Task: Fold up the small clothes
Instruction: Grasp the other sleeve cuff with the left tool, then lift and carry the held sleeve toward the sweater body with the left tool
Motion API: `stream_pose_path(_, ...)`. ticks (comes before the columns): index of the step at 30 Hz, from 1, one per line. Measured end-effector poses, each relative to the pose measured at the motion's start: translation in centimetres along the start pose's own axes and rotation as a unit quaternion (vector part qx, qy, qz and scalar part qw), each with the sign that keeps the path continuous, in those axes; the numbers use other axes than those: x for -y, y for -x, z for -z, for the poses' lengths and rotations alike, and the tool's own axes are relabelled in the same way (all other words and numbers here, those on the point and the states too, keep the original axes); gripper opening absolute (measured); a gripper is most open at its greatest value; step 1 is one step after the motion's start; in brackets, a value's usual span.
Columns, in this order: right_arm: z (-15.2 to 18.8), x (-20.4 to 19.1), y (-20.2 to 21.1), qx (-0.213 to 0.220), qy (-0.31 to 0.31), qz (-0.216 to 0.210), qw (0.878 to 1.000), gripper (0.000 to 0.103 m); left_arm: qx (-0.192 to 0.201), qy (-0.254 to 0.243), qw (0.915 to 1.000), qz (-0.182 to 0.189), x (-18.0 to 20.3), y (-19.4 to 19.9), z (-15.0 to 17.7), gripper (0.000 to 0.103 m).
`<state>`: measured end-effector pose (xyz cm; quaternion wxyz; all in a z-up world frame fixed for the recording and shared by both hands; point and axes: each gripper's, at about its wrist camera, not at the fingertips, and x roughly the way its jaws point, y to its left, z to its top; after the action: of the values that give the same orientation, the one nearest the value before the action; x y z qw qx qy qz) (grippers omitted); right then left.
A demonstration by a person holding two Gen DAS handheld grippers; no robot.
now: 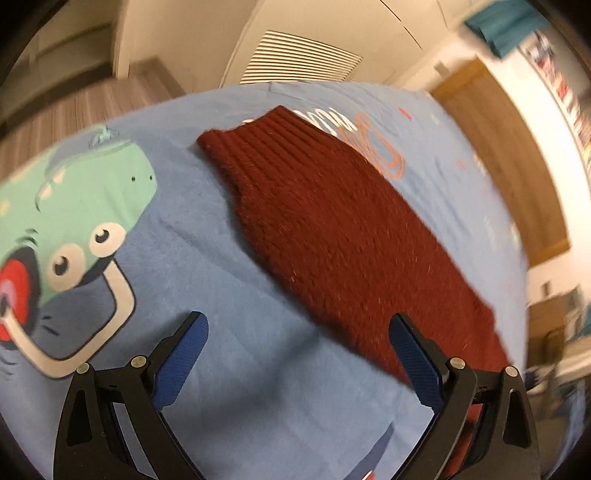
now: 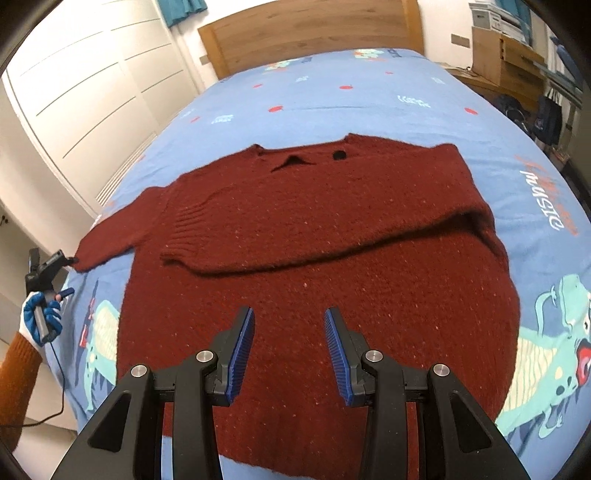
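A dark red knitted sweater point(image 2: 317, 251) lies flat on the blue bedspread point(image 2: 369, 99), neck toward the headboard. Its right sleeve is folded across the chest; its left sleeve point(image 2: 110, 236) stretches out to the left. My right gripper point(image 2: 290, 332) is open and empty, hovering over the sweater's lower body. My left gripper point(image 1: 295, 343) is open and empty just above the bedspread, beside the outstretched sleeve point(image 1: 332, 229), whose ribbed cuff points away. In the right wrist view the left gripper point(image 2: 64, 275) sits at the sleeve's cuff end, held by a gloved hand.
The bedspread has cartoon dinosaur prints point(image 1: 74, 221) and lettering point(image 2: 546, 206). A wooden headboard point(image 2: 310, 33) is at the far end. White wardrobe doors point(image 2: 92, 92) run along the left, and a desk with boxes and bags point(image 2: 517, 74) stands at the right.
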<state>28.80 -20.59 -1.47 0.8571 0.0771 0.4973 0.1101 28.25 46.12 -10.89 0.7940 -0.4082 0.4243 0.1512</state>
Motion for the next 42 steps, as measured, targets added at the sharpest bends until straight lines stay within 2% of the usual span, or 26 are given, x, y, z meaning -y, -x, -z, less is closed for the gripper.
stream_pose_path(3,0.2,0.1,0.0,-0.002,0.000,0.004,1.000,0.041,0.006,0.030,0.9988,0.038,-1.1,0.0,-1.0,0.094)
stream_pose_path(8,0.1,0.6,0.1,-0.002,-0.004,0.014,1.000,0.041,0.016,0.069,0.9924,0.100,-2.6,-0.2,-2.7,0.081)
stream_pose_path(14,-0.1,0.8,-0.1,-0.004,-0.006,0.020,1.000,0.041,0.028,0.097,0.9827,0.155,-3.6,-0.5,-4.6,0.080)
stream_pose_path(17,-0.1,0.7,-0.3,-0.006,-0.002,0.024,1.000,0.041,0.032,0.104,0.9776,0.181,-4.0,-0.7,-5.3,0.070)
stream_pose_path(20,-0.4,0.6,0.0,0.002,-0.004,0.026,1.000,0.041,0.028,0.099,0.9754,0.195,-4.0,-1.3,-5.7,0.056)
stream_pose_path(21,-0.5,0.5,0.1,0.005,-0.004,0.027,1.000,0.041,0.026,0.100,0.9747,0.198,-4.0,-1.4,-5.9,0.053)
stream_pose_path(26,-1.1,0.9,0.7,0.020,-0.007,0.028,0.999,0.041,0.026,0.108,0.9732,0.202,-3.5,-2.1,-7.3,0.052)
stream_pose_path(29,-1.2,1.2,1.0,0.026,-0.009,0.030,0.999,0.041,0.024,0.117,0.9733,0.196,-3.1,-2.7,-7.5,0.045)
stream_pose_path(32,-1.2,1.6,1.2,0.029,-0.014,0.031,0.999,0.041,0.019,0.133,0.9728,0.189,-3.0,-3.4,-7.7,0.029)
stream_pose_path(34,-1.1,1.8,1.4,0.030,-0.018,0.029,0.999,0.041,0.010,0.139,0.9739,0.179,-3.0,-4.1,-8.0,0.010)
stream_pose_path(35,-1.1,1.9,1.4,0.030,-0.018,0.027,0.999,0.040,0.007,0.141,0.9749,0.173,-3.0,-4.3,-7.8,0.007)
stream_pose_path(39,-0.8,2.3,1.8,0.032,-0.014,0.024,0.999,0.040,0.018,0.124,0.9818,0.143,-1.8,-3.9,-7.6,0.005)
stream_pose_path(42,-0.6,2.8,2.4,0.039,-0.017,0.025,0.999,0.039,0.030,0.114,0.9829,0.141,-0.4,-3.5,-7.4,0.004)
